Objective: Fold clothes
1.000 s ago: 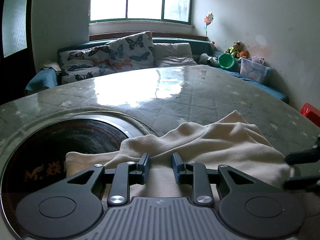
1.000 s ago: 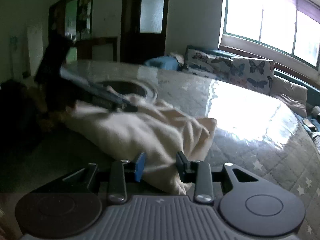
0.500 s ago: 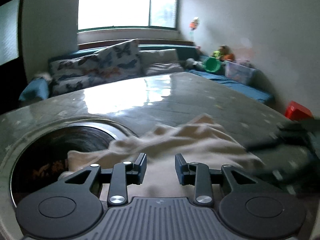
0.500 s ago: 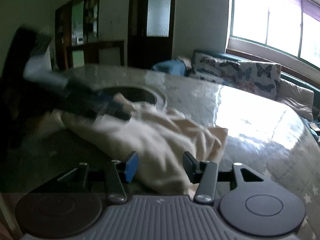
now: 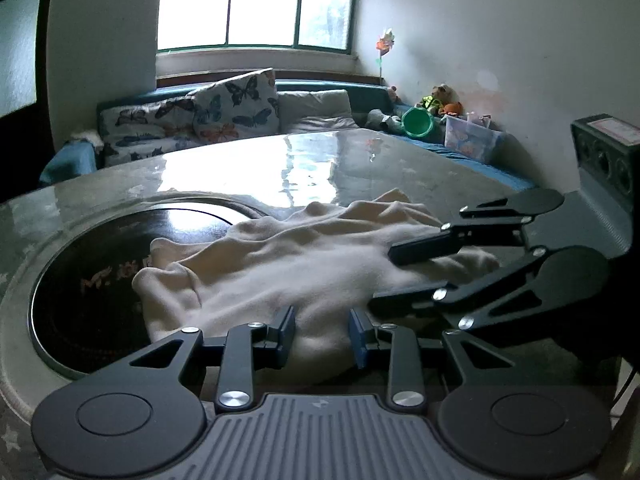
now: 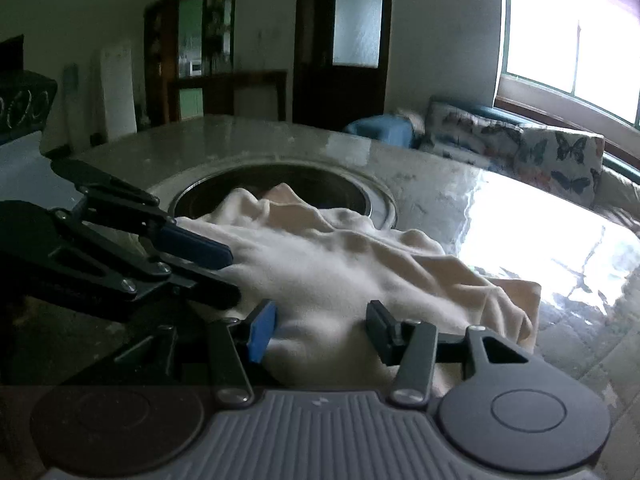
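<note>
A crumpled cream garment lies on the glass-topped table, partly over a dark round inset. It also shows in the right wrist view. My left gripper is open at the garment's near edge, with cloth between the fingers. My right gripper is open wider at the garment's near edge on its side. The right gripper shows in the left wrist view, fingers apart over the cloth's right end. The left gripper shows in the right wrist view at the cloth's left end.
A bench with butterfly cushions runs under the window beyond the table. Toys, a green bucket and a clear plastic box sit at the back right. The table's near edge is just below both grippers.
Both grippers have pulled back toward the garment's near edge and opened wider. The right gripper has swung into the left wrist view. The cloth looks more spread out.
</note>
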Motion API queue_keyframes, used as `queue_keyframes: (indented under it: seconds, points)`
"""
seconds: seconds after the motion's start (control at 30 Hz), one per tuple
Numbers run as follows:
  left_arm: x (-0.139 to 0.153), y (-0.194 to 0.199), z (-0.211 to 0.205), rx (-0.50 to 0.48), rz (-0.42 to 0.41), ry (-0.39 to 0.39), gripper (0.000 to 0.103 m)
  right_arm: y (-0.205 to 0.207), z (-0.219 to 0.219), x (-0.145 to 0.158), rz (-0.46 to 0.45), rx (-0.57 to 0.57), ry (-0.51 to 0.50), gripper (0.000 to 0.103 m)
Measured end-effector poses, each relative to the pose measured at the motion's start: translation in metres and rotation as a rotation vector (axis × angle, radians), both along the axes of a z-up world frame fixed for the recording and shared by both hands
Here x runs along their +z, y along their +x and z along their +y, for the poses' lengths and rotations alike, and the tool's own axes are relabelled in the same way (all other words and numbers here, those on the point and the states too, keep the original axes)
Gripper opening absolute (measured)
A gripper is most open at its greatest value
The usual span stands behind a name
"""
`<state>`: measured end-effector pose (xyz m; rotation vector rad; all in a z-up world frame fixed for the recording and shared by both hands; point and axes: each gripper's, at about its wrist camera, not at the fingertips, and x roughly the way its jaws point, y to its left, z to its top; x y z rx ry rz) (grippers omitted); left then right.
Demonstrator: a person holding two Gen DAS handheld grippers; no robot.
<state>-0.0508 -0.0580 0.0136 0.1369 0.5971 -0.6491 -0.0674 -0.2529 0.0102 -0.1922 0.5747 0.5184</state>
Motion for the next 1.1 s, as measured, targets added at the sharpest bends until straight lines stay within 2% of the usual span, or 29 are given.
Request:
queue_keyframes:
  seconds: [0.13,0.23,0.37,0.43,0.57,0.67,0.77,0.93,1.03,1.1]
  points:
    - [0.008,-0.003,0.003,0.0,-0.002,-0.015,0.033,-0.001,-0.001,0.004,0.006,0.003,-0.001,0.052]
    - [0.017,-0.001,0.016,0.044,-0.01,-0.049,0.033,0.001,-0.001,0.01,-0.003,0.007,0.022,0.052]
    - [0.004,0.012,0.032,0.126,0.072,-0.056,0.032,0.009,0.002,0.013,-0.001,0.009,0.047,0.052]
    - [-0.005,0.015,0.041,0.135,0.111,-0.095,0.035,0.014,0.004,0.009,0.02,0.011,0.042,0.053]
    - [0.0,0.02,0.043,0.136,0.124,-0.11,0.035,0.017,-0.001,0.006,0.047,0.0,0.072,0.054]
    - [0.012,0.027,0.043,0.142,0.095,-0.118,0.034,0.015,-0.006,0.014,0.034,-0.008,0.092,0.054]
    - [0.015,0.046,0.044,0.162,0.095,-0.119,0.034,0.02,-0.012,0.014,0.026,-0.042,0.087,0.055]
    - [-0.005,0.087,0.051,0.22,0.18,-0.131,0.033,0.031,-0.029,0.007,0.063,-0.103,0.124,0.055]
    - [-0.003,0.095,0.054,0.223,0.179,-0.137,0.033,0.032,-0.038,0.006,0.068,-0.134,0.123,0.055]
    - [0.004,0.093,0.053,0.212,0.151,-0.133,0.034,0.035,-0.045,0.008,0.07,-0.154,0.141,0.055]
